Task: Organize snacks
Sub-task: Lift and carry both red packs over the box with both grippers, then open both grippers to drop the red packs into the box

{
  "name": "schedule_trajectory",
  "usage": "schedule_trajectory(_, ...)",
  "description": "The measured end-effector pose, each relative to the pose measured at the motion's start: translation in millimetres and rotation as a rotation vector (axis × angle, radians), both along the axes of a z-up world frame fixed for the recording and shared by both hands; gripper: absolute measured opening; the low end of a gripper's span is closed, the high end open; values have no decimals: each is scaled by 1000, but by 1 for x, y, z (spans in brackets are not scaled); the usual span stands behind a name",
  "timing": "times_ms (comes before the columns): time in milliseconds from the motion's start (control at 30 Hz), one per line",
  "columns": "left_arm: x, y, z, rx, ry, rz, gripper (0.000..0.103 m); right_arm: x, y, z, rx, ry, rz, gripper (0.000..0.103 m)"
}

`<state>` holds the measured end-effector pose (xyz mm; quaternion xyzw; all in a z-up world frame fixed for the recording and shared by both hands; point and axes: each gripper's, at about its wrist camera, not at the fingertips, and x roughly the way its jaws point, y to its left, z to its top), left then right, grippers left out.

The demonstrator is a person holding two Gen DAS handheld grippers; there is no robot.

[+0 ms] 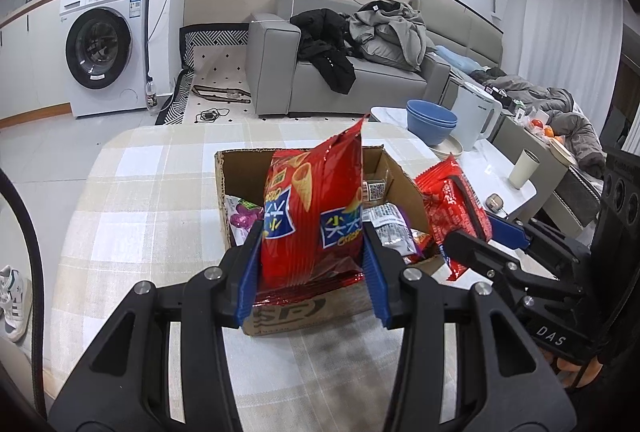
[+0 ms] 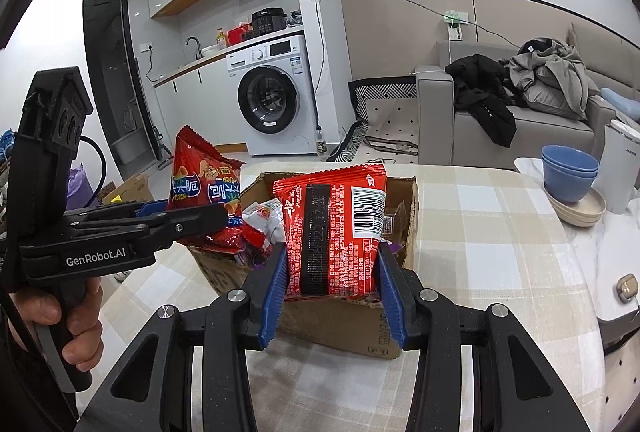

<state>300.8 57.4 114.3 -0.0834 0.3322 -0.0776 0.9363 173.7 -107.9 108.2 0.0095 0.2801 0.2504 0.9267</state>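
Left wrist: chip bag (image 1: pixel 316 216) upright in left tongs (image 1: pixel 312 272), long axis vertical

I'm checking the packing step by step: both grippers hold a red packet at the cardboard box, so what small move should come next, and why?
Probably lower the left gripper a little and release its red cone-snack bag into the cardboard box. The bag already hangs over the open box, which holds other snacks, while the right gripper holds its red barcode packet close beside; moving one at a time should avoid a bump.

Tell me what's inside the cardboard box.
The cardboard box holds a purple-and-white packet and a silver packet. Red bags in the left claw and right claw cover the rest.
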Motion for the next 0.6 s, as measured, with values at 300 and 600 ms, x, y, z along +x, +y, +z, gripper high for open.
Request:
schedule_trajectory(300, 28, -2, -13, 26, 15, 0, 42, 19, 8, -8, -12, 11, 1, 43)
schedule_trajectory(600, 56, -2, -42, 32, 70, -9, 43, 39, 25, -16, -51, 34, 3, 43)
